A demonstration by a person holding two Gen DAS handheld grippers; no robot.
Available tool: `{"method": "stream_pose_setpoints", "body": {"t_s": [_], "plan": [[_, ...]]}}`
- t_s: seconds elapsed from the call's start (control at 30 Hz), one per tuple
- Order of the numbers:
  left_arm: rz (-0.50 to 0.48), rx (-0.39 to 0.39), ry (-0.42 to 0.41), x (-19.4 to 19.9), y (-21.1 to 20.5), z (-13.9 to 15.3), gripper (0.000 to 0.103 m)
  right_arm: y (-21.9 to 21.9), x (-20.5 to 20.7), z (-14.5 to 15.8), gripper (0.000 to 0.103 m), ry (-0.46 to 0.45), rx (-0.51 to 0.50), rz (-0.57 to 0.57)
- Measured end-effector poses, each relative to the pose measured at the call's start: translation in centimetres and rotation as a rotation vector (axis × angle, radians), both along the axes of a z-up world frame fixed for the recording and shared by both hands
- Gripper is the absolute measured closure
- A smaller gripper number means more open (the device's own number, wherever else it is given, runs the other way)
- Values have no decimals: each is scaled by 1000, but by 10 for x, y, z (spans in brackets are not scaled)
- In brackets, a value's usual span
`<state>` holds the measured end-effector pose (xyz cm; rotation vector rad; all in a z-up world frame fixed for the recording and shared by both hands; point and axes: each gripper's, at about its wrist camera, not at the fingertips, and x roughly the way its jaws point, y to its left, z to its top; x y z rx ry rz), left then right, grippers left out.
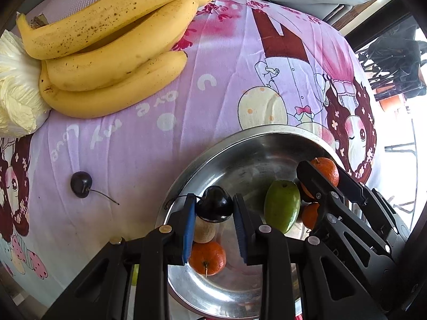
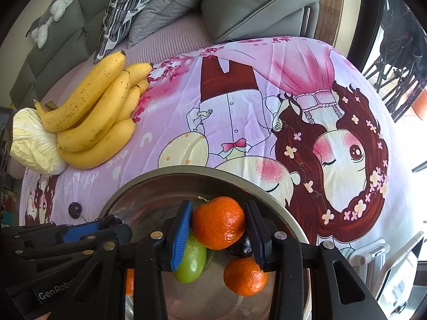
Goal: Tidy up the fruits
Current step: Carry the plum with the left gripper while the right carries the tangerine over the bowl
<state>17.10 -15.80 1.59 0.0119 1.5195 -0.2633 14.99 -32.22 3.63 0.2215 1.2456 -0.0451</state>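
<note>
Cabbage (image 1: pixel 16 90) cut off at frame edge (left side).

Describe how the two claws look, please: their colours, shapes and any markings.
Both claws are black plastic with triangular cut-outs in the frames and round silver rivets at the joints. Each finger carries a ribbed blue pad. In the right wrist view, the left claw bears a black strap printed "GenRobo" in white letters, cut off at the end. No cables or sleeves show.

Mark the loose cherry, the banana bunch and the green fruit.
loose cherry (image 1: pixel 81 184), left wrist view, centre of its dark body
banana bunch (image 2: pixel 93 122), right wrist view, middle banana's skin
green fruit (image 1: pixel 281 206), left wrist view, centre of its skin
</note>
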Motion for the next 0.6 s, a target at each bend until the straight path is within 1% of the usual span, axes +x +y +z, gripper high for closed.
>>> {"method": "stream_pose_setpoints", "body": {"t_s": [0.6], "plan": [[-3,9,28,-1,-5,-16,74,4,2,-3,60,18,-25,1]]}}
